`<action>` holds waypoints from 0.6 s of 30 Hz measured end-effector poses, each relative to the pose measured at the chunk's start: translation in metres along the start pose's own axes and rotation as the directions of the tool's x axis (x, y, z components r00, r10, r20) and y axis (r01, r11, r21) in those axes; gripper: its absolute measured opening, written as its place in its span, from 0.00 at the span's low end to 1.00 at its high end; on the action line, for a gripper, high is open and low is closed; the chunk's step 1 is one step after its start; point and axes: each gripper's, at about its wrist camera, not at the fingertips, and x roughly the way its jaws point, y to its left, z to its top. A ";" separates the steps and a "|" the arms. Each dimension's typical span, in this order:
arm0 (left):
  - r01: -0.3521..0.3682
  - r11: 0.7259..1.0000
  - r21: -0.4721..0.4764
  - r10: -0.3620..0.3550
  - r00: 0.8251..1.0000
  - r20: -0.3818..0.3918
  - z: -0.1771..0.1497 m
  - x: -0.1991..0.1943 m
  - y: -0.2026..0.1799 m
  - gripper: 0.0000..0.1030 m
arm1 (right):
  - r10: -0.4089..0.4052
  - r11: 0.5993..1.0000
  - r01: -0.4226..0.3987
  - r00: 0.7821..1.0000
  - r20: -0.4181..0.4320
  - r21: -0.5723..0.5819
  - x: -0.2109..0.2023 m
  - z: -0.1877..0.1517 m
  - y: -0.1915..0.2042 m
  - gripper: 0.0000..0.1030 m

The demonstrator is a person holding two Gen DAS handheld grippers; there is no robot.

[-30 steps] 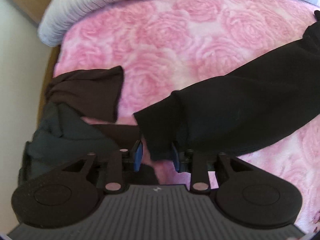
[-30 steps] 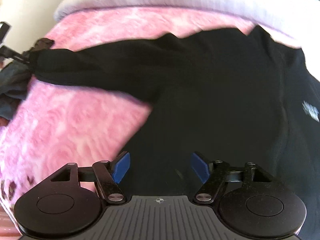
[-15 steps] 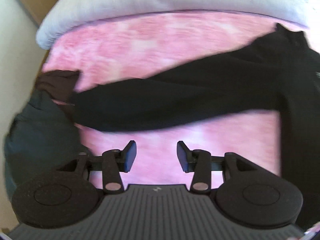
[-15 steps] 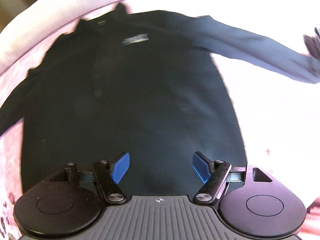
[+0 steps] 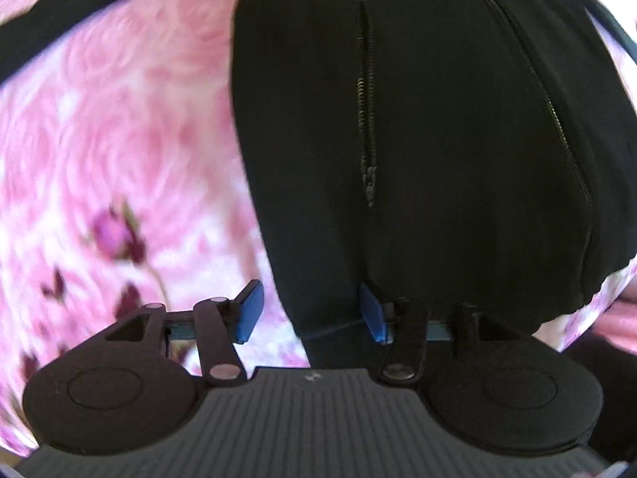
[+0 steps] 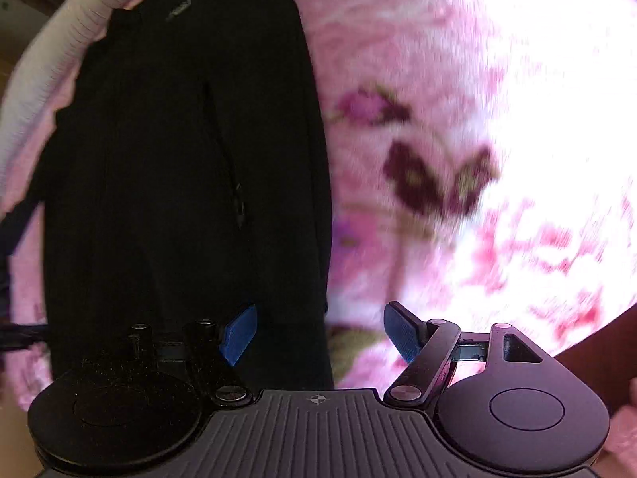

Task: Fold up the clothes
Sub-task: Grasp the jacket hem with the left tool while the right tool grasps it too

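Note:
A black zip-up jacket (image 5: 438, 139) lies flat on a pink rose-patterned blanket (image 5: 119, 139). In the left wrist view my left gripper (image 5: 312, 312) is open over the jacket's lower left corner, the hem edge lying between the blue pads. A pocket zipper (image 5: 368, 119) and the front zipper (image 5: 557, 119) show above. In the right wrist view the jacket (image 6: 191, 159) fills the left half, and my right gripper (image 6: 320, 330) is open over its lower right corner. Both grippers hold nothing.
A white ribbed pillow (image 6: 59, 40) lies at the far end of the bed beyond the jacket's collar. The blanket (image 6: 477, 159) spreads to the right with dark flower prints (image 6: 434, 175). One jacket sleeve (image 5: 79, 4) stretches out to the upper left.
Both grippers have moved down to the jacket's bottom hem, left to the left corner, right to the right corner. The left gripper let go of the sleeve cuff. Both stay open.

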 end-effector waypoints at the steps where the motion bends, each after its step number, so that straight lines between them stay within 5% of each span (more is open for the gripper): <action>1: 0.023 0.999 -0.044 -0.023 1.000 0.007 -0.002 0.000 0.006 0.48 | 0.026 1.000 -0.026 1.000 0.009 -0.002 0.000 -0.003 -0.003 0.72; 5: 0.087 0.990 -0.110 -0.088 0.996 -0.004 -0.007 0.000 0.017 0.43 | 0.098 0.994 -0.100 0.995 0.032 0.047 0.000 -0.009 -0.015 0.72; 7: 0.113 0.986 -0.125 -0.116 0.993 -0.016 -0.008 0.000 0.020 0.32 | 0.116 0.989 -0.119 0.992 0.042 0.086 0.000 -0.009 -0.018 0.72; 14: 0.140 0.985 -0.103 -0.144 0.989 -0.033 -0.008 0.001 0.025 0.37 | 0.164 0.983 -0.161 0.986 -0.031 0.090 0.010 -0.006 -0.008 0.56; 15: 0.138 0.986 -0.093 -0.141 0.989 -0.032 -0.008 0.002 0.024 0.37 | 0.157 0.985 -0.153 0.986 -0.048 0.082 0.013 -0.006 -0.005 0.50; 16: 0.132 0.987 -0.088 -0.136 0.990 -0.033 -0.008 0.003 0.022 0.36 | 0.128 0.990 -0.123 0.989 -0.068 0.075 0.017 -0.006 -0.002 0.26; 17: 0.127 0.988 -0.084 -0.130 0.991 -0.036 -0.007 0.004 0.021 0.34 | 0.102 0.993 -0.096 0.991 -0.085 0.069 0.021 -0.005 0.001 0.14; 18: 0.128 0.989 -0.078 -0.132 0.990 -0.050 -0.007 0.004 0.020 0.19 | 0.087 0.994 -0.080 0.991 -0.100 0.072 0.022 -0.002 0.002 0.10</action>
